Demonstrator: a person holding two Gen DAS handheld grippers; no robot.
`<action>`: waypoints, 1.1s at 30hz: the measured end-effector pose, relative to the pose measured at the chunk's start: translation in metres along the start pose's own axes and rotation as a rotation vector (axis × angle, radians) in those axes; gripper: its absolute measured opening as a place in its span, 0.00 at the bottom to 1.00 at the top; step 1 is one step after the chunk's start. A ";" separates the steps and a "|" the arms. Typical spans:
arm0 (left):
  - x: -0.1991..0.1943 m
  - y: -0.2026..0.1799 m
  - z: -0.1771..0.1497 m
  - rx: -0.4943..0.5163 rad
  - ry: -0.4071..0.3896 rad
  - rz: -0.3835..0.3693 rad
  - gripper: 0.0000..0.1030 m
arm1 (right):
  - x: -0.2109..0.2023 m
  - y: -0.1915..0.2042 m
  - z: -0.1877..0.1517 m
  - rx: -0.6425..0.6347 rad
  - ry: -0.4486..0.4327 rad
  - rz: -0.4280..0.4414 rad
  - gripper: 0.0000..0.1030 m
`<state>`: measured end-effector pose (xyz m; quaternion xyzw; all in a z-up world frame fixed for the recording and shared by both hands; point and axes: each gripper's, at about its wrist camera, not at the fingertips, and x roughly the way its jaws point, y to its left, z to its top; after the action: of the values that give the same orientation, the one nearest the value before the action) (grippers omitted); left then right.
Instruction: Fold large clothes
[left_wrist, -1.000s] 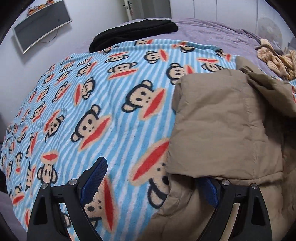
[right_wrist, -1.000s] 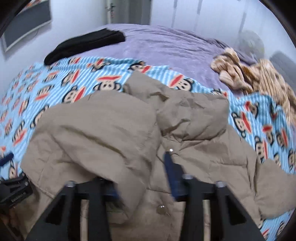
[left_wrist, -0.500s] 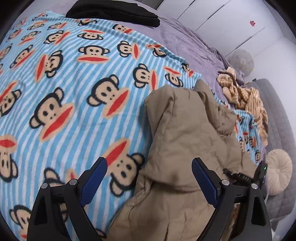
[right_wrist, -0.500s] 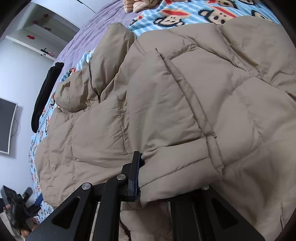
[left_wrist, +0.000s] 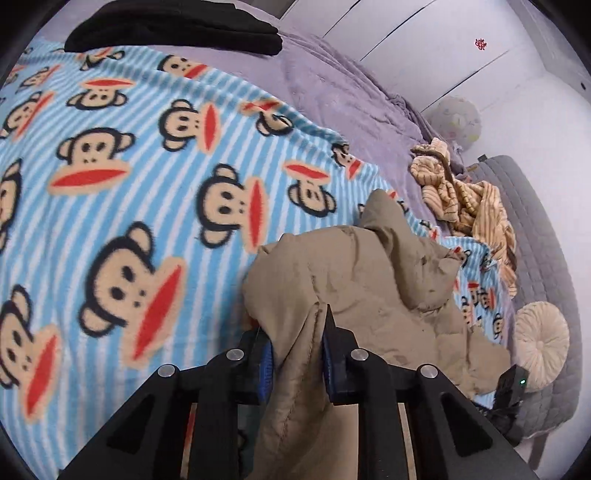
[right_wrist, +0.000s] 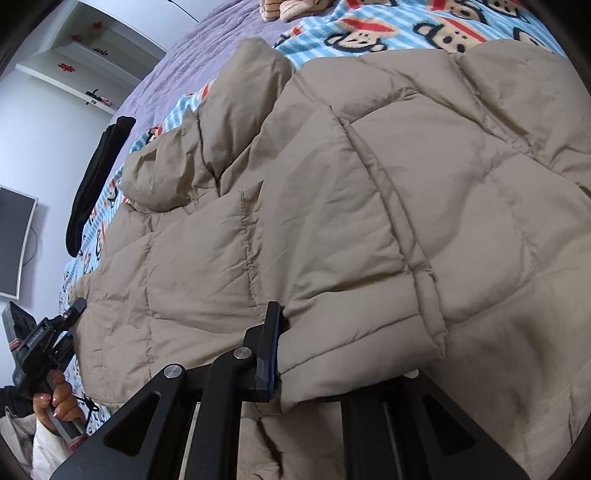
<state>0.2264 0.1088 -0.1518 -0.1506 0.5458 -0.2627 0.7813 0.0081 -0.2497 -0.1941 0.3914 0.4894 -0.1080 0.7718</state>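
Now the left gripper (left_wrist: 297, 347), open moments ago, pinches the edge of the tan puffer jacket (right_wrist: 369, 206) on the monkey-print blanket (left_wrist: 122, 177); the right gripper (right_wrist: 343, 354) still clamps its sleeve cuff, so folding can begin.

Jacket (left_wrist: 373, 295) lies on blanket (left_wrist: 129, 184) – garment (left_wrist: 173, 29) behind, pillow (left_wrist: 541, 339) right

My jacket (right_wrist: 369, 206) is matt tan quilted cloth, puffy, with stitched seams. At 10 o'clock in my left view, the monkey blanket (left_wrist: 122, 177) looks like fuzzy fleece. My left gripper (left_wrist: 297, 354) is matt black plastic with 4 shiny metal rivets and blue ribbed pads (left_wrist: 266, 373).
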 end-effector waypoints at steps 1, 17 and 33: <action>0.001 0.010 0.001 0.002 0.014 0.033 0.23 | 0.005 0.007 -0.003 -0.011 0.008 0.008 0.12; -0.048 0.017 -0.010 0.070 -0.068 0.250 0.23 | -0.064 0.000 -0.010 -0.030 -0.129 -0.165 0.46; 0.003 -0.019 -0.086 0.234 0.056 0.386 0.23 | -0.015 -0.005 -0.002 -0.143 -0.039 -0.232 0.25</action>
<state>0.1425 0.0956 -0.1747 0.0558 0.5516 -0.1738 0.8139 -0.0037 -0.2547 -0.1845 0.2741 0.5229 -0.1688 0.7893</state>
